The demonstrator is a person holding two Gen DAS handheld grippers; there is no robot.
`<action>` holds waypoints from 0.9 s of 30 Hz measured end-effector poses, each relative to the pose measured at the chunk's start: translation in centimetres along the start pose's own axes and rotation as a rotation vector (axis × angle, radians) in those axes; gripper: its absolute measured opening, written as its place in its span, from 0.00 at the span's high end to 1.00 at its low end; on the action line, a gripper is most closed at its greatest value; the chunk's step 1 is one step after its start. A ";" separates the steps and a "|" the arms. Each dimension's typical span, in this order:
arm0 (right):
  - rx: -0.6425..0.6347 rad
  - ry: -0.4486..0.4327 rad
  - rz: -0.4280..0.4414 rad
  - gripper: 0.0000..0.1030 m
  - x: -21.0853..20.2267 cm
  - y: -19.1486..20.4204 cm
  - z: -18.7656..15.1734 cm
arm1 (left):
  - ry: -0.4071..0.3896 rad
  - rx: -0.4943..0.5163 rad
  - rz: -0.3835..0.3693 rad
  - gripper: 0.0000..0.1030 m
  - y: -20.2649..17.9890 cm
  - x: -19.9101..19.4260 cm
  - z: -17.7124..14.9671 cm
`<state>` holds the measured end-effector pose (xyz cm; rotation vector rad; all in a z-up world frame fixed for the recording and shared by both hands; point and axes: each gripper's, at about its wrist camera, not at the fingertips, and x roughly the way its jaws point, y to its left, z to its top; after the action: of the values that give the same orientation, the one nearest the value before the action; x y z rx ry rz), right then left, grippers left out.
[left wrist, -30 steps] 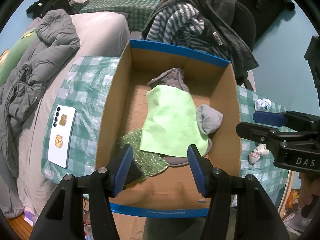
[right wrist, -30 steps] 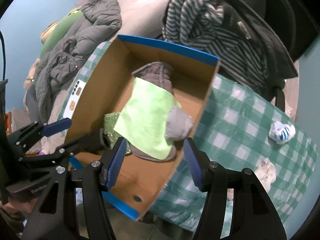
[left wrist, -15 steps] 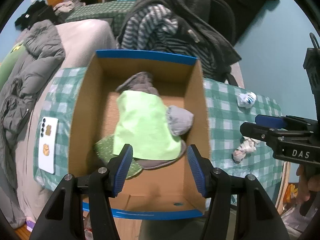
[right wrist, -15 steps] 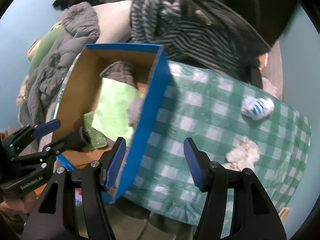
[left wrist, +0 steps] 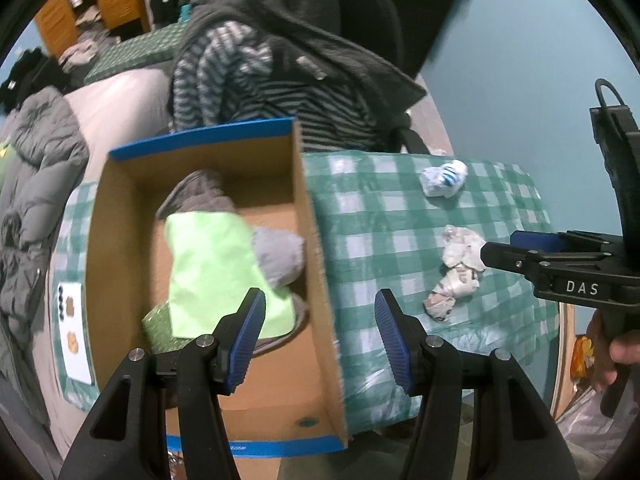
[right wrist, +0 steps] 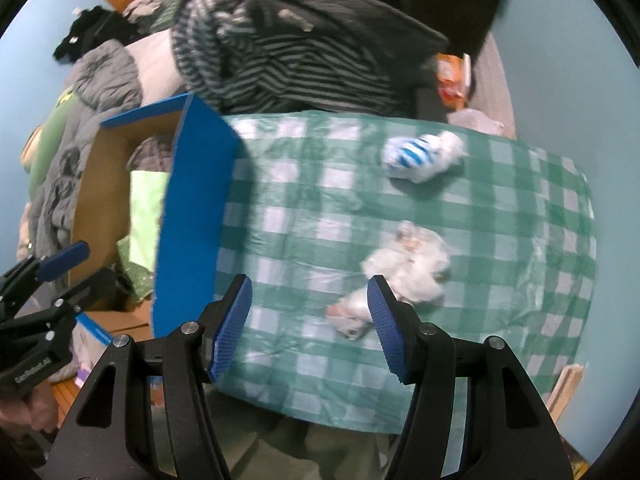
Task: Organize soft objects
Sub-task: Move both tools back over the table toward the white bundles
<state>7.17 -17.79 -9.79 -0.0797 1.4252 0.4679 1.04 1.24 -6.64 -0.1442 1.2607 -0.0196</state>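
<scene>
Left wrist view: left gripper hangs wide open and empty over the box wall, green cloth inside at nine o'clock. Right gripper, jaws apart, empty, hovers above the tablecloth; crumpled white cloth at one o'clock, striped sock farther at twelve.

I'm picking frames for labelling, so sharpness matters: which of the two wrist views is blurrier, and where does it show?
Right wrist view: blurrier; the pale crumpled cloth and the striped sock ball are smeared. Left wrist view: milder blur; the cardboard box edge is soft, the gripper fingers crisp. Both: strong fisheye bending at the rim.
</scene>
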 end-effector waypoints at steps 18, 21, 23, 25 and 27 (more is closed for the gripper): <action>0.130 -0.006 -0.043 0.42 0.1 -6.8 -1.1 | 0.035 0.189 0.017 0.44 -6.2 3.1 2.2; 0.139 0.005 -0.039 0.42 0.9 -7.3 -1.1 | 0.040 0.207 0.021 0.44 -6.9 3.9 2.3; 0.139 0.014 -0.036 0.42 1.5 -7.3 -1.1 | 0.047 0.215 0.023 0.44 -7.4 4.6 2.3; 0.143 0.030 -0.031 0.42 2.4 -7.5 -1.0 | 0.056 0.222 0.023 0.44 -7.7 5.3 2.2; 0.145 0.044 -0.023 0.42 3.2 -7.5 -1.0 | 0.066 0.230 0.033 0.44 -7.9 6.0 2.1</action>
<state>9.18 -24.11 -14.70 0.0099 1.4961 0.3444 5.38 -6.99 -10.78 0.0761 1.3172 -0.1414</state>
